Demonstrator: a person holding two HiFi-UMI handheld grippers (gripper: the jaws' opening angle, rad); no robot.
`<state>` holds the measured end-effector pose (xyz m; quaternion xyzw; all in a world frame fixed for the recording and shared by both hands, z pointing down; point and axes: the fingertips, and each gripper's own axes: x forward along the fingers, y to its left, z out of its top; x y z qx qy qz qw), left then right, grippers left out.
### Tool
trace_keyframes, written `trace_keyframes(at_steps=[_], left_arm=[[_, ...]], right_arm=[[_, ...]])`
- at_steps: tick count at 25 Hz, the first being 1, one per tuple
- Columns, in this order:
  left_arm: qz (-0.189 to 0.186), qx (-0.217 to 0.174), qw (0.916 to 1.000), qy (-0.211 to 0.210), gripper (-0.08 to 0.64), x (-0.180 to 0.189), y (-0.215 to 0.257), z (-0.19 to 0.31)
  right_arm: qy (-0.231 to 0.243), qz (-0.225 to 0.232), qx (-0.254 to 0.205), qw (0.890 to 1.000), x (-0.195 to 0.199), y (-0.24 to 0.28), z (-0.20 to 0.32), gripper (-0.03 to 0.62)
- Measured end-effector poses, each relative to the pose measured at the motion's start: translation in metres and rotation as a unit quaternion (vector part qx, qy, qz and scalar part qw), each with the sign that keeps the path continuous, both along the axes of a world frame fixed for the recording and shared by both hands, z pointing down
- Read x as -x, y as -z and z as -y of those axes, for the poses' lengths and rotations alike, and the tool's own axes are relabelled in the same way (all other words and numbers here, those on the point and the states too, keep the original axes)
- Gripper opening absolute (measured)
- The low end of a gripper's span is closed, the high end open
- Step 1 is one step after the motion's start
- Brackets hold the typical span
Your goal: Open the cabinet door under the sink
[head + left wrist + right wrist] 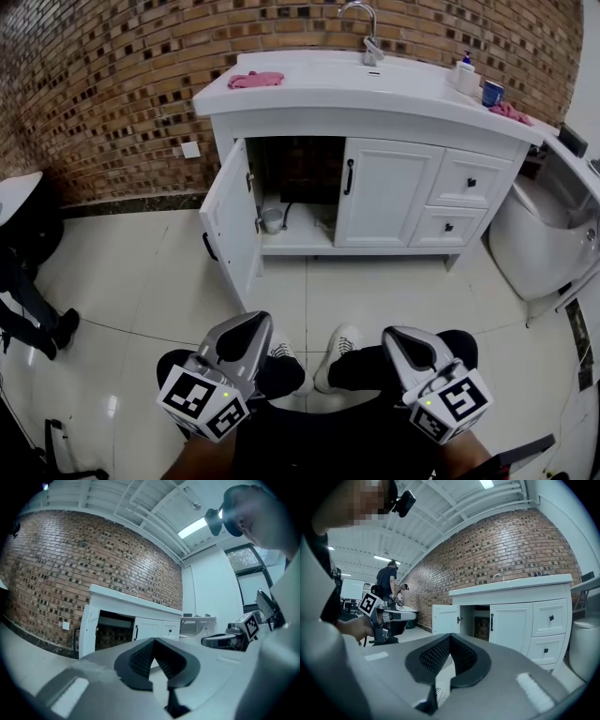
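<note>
I get bright, even light from overhead: a ceiling strip light (193, 527) blows out white in the left gripper view, and the glossy floor (122, 281) carries soft glare patches. The open cabinet (298, 173) sits in shadow inside. Both gripper views bow strongly and darken at their rounded edges.

Left grey two-jaw gripper with marker cube (247, 326): held low in front of body, pointing level and forward, black ribbed pads (140, 656) pressed together, nothing between. Right grey two-jaw gripper with marker cube (401, 339): alongside, well apart from left, similar pose, jaws together, empty.
</note>
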<state>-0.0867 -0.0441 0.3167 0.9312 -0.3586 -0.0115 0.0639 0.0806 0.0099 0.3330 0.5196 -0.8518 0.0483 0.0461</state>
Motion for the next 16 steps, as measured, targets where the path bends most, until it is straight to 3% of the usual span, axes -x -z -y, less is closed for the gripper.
trace_keyframes(at_steps=[16], left_arm=[[-0.002, -0.014, 0.9999, 0.01, 0.005, 0.0041, 0.0084, -0.0012]], right_arm=[[-0.001, -0.01, -0.007, 1.0, -0.0009, 0.0028, 0.0053, 0.006]])
